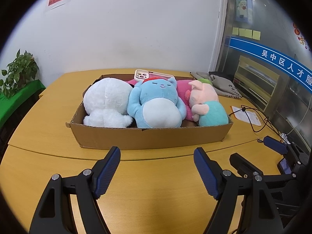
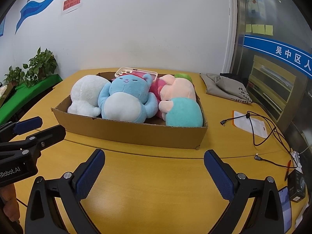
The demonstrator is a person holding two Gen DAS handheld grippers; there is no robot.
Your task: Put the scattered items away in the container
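Note:
A shallow cardboard box (image 1: 148,137) (image 2: 132,134) stands on the yellow wooden table. In it lie a white plush (image 1: 106,103) (image 2: 85,95), a blue plush (image 1: 156,105) (image 2: 126,101), a pink plush (image 1: 183,89) (image 2: 156,86) and a pig plush in a teal outfit (image 1: 206,105) (image 2: 181,105). A phone in a pale case (image 1: 152,75) (image 2: 134,72) rests on the plushes at the back. My left gripper (image 1: 157,157) is open and empty, in front of the box. My right gripper (image 2: 154,160) is open and empty, also in front of the box.
A grey cloth bag (image 1: 220,81) (image 2: 226,86), a white packet (image 1: 245,115) (image 2: 249,123) and black cables (image 2: 273,136) lie on the table right of the box. Potted plants (image 1: 19,72) (image 2: 41,64) stand on a green ledge at left. A glass cabinet is at right.

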